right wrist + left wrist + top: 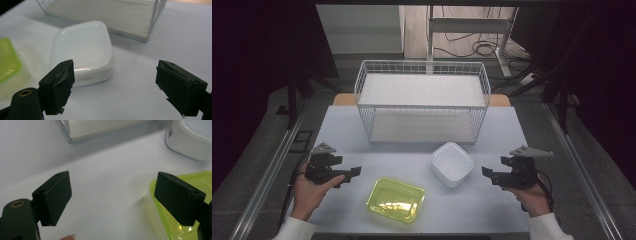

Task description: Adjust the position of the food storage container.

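Observation:
A translucent yellow-green tray (395,199) lies at the front middle of the white table, with a white square lidded box (452,163) just behind and to its right. My left gripper (354,173) hovers left of the green tray, held in a hand, jaws open and empty. In the left gripper view the green tray (182,220) sits behind the right-hand jaw and the white box (190,140) is at the top right. My right gripper (488,174) is open and empty, right of the white box. The right gripper view shows the white box (82,50) ahead between the jaws, and the green tray (7,57) at the left edge.
A white wire basket (422,100) with two shelf boards stands at the back middle of the table (512,135). Metal rails run along both table sides. Cables lie on the floor beyond the table.

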`<move>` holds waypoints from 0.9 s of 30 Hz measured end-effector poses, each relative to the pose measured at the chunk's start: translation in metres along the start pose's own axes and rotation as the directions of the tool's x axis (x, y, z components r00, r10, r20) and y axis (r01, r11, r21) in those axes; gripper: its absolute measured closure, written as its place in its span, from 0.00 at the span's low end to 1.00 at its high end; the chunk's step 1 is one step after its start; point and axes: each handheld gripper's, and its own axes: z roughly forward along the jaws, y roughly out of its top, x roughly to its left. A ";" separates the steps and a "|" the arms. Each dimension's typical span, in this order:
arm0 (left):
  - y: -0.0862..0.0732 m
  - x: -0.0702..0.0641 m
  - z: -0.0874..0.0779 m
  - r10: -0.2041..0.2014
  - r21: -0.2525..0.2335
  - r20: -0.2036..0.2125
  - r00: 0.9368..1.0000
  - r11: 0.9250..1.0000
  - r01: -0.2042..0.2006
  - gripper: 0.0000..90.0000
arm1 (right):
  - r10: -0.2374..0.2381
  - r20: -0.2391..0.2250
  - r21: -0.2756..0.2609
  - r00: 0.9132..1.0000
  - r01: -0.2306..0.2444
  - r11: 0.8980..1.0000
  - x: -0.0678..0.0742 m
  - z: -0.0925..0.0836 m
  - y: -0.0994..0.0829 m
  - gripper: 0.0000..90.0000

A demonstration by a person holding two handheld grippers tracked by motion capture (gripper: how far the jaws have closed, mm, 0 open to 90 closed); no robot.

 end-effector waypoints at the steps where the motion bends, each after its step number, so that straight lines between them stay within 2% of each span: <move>1: 0.000 0.000 0.000 0.000 0.000 0.000 1.000 1.000 0.000 0.16 | 0.001 -0.006 0.002 1.000 -0.001 1.000 0.001 0.000 0.000 0.17; 6: 0.000 -0.001 0.000 -0.005 0.010 0.004 1.000 1.000 0.005 0.16 | 0.000 0.007 0.013 1.000 0.000 1.000 0.001 0.000 0.000 0.17; 9: 0.002 -0.002 -0.003 0.005 0.005 -0.006 1.000 1.000 -0.004 0.18 | 0.026 0.026 0.016 0.999 -0.027 1.000 -0.002 -0.001 -0.002 0.17; 14: 0.006 -0.004 -0.010 0.030 0.005 0.006 1.000 1.000 -0.030 0.20 | 0.025 0.029 0.024 0.999 -0.026 0.999 -0.003 0.001 -0.002 0.17; 17: 0.006 -0.005 -0.010 0.033 0.016 0.015 0.999 0.999 -0.033 0.22 | 0.020 0.027 0.030 0.999 -0.021 0.999 -0.002 0.003 -0.003 0.17; 20: 0.005 -0.007 -0.010 0.044 0.018 0.007 0.999 0.999 -0.044 0.25 | 0.024 0.038 0.036 0.999 -0.025 0.999 0.000 0.006 -0.002 0.16; 27: 0.004 -0.008 -0.011 0.053 0.030 0.027 0.998 0.998 -0.054 0.30 | 0.018 0.031 0.042 0.999 -0.020 0.999 0.000 0.011 -0.001 0.16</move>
